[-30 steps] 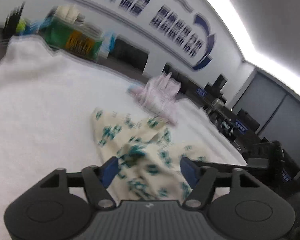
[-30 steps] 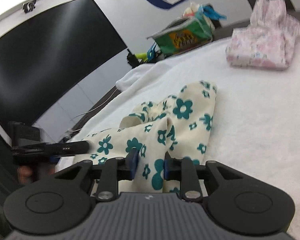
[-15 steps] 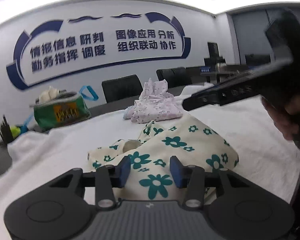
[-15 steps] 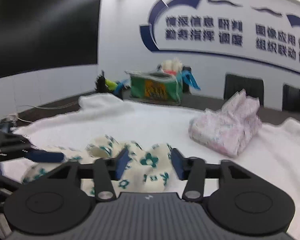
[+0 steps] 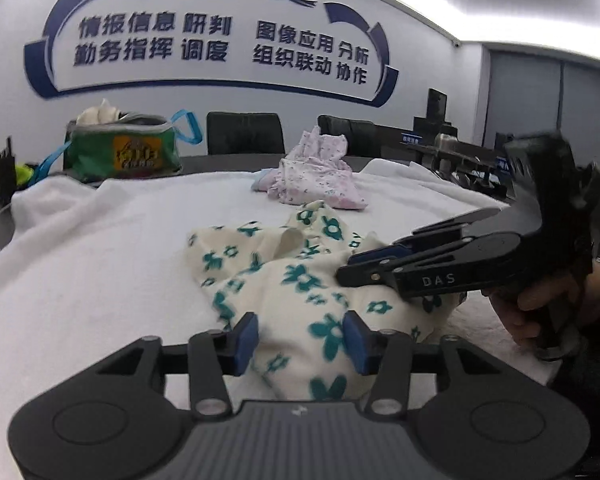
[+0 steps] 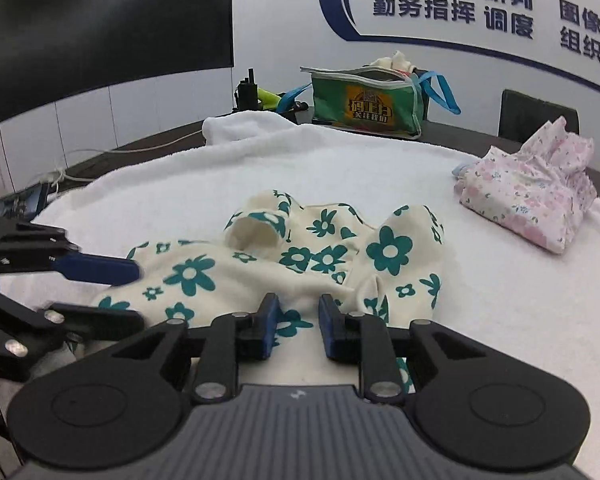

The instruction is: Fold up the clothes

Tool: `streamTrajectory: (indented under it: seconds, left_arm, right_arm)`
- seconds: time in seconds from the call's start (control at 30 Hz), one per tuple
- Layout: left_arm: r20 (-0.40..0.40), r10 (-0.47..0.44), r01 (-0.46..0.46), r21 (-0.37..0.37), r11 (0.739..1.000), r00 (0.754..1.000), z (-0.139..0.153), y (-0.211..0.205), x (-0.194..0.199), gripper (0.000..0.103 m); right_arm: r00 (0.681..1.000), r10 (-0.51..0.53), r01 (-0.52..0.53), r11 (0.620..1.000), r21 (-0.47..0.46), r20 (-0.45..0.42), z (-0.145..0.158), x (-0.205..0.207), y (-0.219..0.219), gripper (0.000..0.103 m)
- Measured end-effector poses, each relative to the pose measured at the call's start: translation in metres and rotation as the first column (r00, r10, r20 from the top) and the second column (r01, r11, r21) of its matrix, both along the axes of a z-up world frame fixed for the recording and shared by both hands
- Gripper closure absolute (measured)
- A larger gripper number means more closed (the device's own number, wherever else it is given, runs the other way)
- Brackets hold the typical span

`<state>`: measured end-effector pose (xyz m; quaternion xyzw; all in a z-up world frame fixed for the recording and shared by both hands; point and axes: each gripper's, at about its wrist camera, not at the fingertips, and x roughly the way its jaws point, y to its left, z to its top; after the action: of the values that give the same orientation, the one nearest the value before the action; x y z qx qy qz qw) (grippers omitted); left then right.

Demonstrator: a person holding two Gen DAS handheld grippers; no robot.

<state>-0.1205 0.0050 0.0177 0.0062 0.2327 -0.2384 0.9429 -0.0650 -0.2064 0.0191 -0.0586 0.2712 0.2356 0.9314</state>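
A cream garment with teal flowers lies crumpled on the white towel. My left gripper is open at its near edge, and cloth lies between the blue pads. It enters the right wrist view as the left gripper from the left, over the garment's left end. My right gripper is open with a narrow gap, cloth bunched in it. In the left wrist view the right gripper rests on the garment's right side, held by a hand.
A folded pink floral garment sits farther back on the towel. A green bag stands on the dark table beyond it, with black chairs behind. A phone lies at the far left edge.
The right jaws, narrow around cloth a second ago, spread wider and have now narrowed again. The left jaws have closed in slightly. Both cameras swung to face the lettered wall.
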Motion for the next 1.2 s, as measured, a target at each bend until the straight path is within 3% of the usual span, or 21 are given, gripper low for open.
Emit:
streamTrajectory:
  seconds: [0.17, 0.23, 0.3, 0.37, 0.43, 0.5, 0.57, 0.7, 0.8, 0.87, 0.93, 1.03, 1.1, 1.2]
  left_arm:
    - [0.05, 0.112, -0.115, 0.064, 0.991, 0.992, 0.018, 0.019, -0.011, 0.063]
    - [0.067, 0.134, -0.134, -0.011, 0.991, 0.989, 0.031, 0.033, -0.017, 0.063]
    - [0.1, 0.086, -0.075, -0.113, 0.991, 0.991, 0.044, 0.035, -0.024, 0.063]
    - [0.124, 0.02, -0.003, -0.137, 0.991, 0.992, 0.047, 0.019, -0.023, 0.063]
    - [0.134, -0.03, 0.046, -0.121, 0.992, 0.991, 0.045, -0.001, -0.017, 0.06]
    - [0.1, 0.002, 0.002, -0.041, 0.999, 0.995, 0.029, -0.021, 0.001, 0.063]
    - [0.074, 0.029, -0.027, -0.032, 0.999, 0.997, 0.022, -0.022, 0.009, 0.069]
    - [0.032, 0.069, -0.067, -0.062, 0.996, 0.997, 0.015, -0.012, 0.017, 0.062]
    - [0.0, 0.098, -0.098, -0.083, 0.992, 0.995, 0.01, -0.005, 0.023, 0.056]
    - [-0.016, 0.125, -0.126, -0.094, 0.988, 0.992, 0.008, 0.002, 0.023, 0.038]
    - [-0.022, 0.17, -0.171, -0.1, 0.98, 0.985, 0.009, 0.015, 0.013, 0.031]
    - [-0.083, 0.174, -0.186, -0.158, 0.97, 0.981, 0.005, 0.027, 0.0, 0.033]
    - [-0.116, 0.143, -0.164, -0.201, 0.966, 0.983, 0.002, 0.028, -0.003, 0.043]
    - [-0.124, 0.128, -0.152, -0.205, 0.967, 0.984, -0.002, 0.02, -0.006, 0.07]
  right_arm:
    - [1.0, -0.013, 0.013, 0.999, 0.029, -0.006, -0.001, 0.002, -0.009, 0.08]
    - [1.0, -0.022, 0.022, 0.999, 0.042, -0.007, 0.004, 0.002, -0.011, 0.078]
    - [1.0, -0.027, 0.026, 0.998, 0.065, 0.011, 0.013, -0.001, -0.013, 0.077]
    - [0.998, -0.026, 0.02, 0.995, 0.1, 0.054, 0.026, -0.009, -0.016, 0.068]
    - [0.997, -0.022, 0.012, 0.993, 0.121, 0.079, 0.033, -0.014, -0.014, 0.068]
    - [0.997, -0.017, 0.008, 0.993, 0.118, 0.077, 0.032, -0.015, -0.01, 0.068]
    - [0.997, -0.045, 0.042, 0.997, 0.063, 0.057, 0.021, -0.01, -0.004, 0.068]
    - [0.997, -0.081, 0.081, 0.994, 0.068, -0.014, -0.002, -0.003, -0.01, 0.068]
    - [0.996, -0.082, 0.083, 0.994, 0.077, -0.026, 0.0, -0.001, -0.013, 0.068]
    - [0.996, -0.083, 0.084, 0.993, 0.082, -0.016, 0.006, -0.005, -0.017, 0.067]
    - [0.997, -0.083, 0.082, 0.991, 0.106, 0.004, 0.014, -0.009, -0.024, 0.063]
    - [0.997, -0.075, 0.07, 0.987, 0.147, 0.028, 0.021, -0.011, -0.035, 0.058]
    - [0.999, -0.013, 0.007, 0.985, 0.17, 0.033, 0.024, -0.008, -0.034, 0.058]
    - [0.991, 0.13, -0.133, 0.975, 0.178, 0.029, 0.026, 0.001, -0.018, 0.058]
